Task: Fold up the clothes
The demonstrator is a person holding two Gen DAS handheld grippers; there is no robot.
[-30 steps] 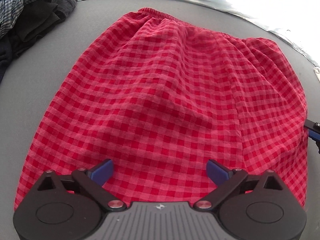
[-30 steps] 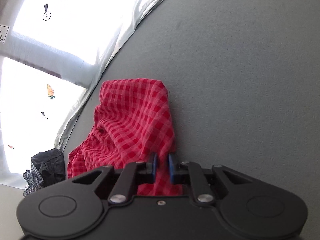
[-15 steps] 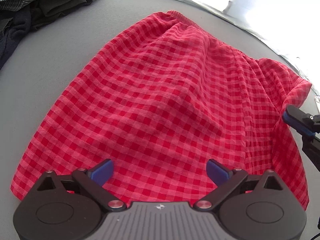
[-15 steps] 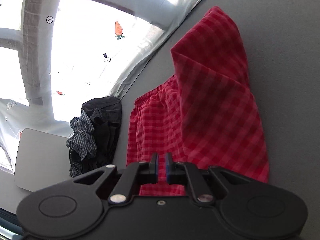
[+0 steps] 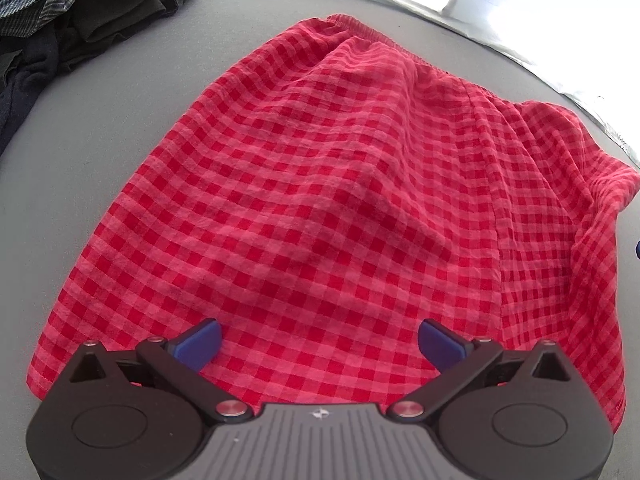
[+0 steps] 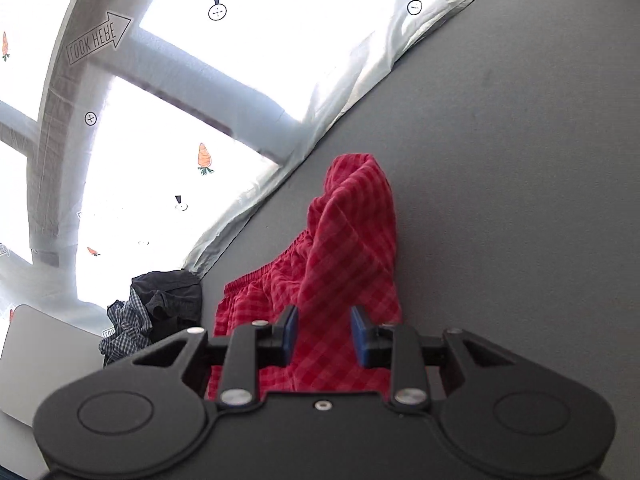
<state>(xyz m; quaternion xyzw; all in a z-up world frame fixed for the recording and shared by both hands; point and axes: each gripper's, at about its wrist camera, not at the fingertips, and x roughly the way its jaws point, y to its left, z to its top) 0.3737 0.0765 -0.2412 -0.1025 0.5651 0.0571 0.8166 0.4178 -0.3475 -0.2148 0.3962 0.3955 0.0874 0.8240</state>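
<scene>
Left claw: in the left wrist view our left gripper (image 5: 319, 340) stands wide, nothing between its blue pads (image 5: 199, 343), hovering over the near hem of the red checked shorts (image 5: 320, 208)
Garment, left view: we see the shorts spread on the grey table (image 5: 100, 128), elastic waistband at the far side, right edge rumpled and doubled over onto itself
Risk, left view: we judge that the loose right flap may slide back or set crooked, since nothing pins the cloth; a wide claw dropped onto the hem could also drag the single layer and wrinkle it
Neighbour: a heap of dark clothes (image 5: 60, 12) lies at the far left, well apart from the shorts
Right claw: in the right wrist view our right gripper (image 6: 324, 338) is opening, red cloth showing in the gap but the pads no longer pressing on it
Garment, right view: the shorts (image 6: 352, 248) rise in a peaked fold ahead of the claw
Risk, right view: we think the fold may collapse unevenly as it is let go, or the fabric may catch on a blue pad (image 6: 360, 336) and be pulled back out
Background: a printed curtain (image 6: 180, 120) hangs bright behind the table edge
</scene>
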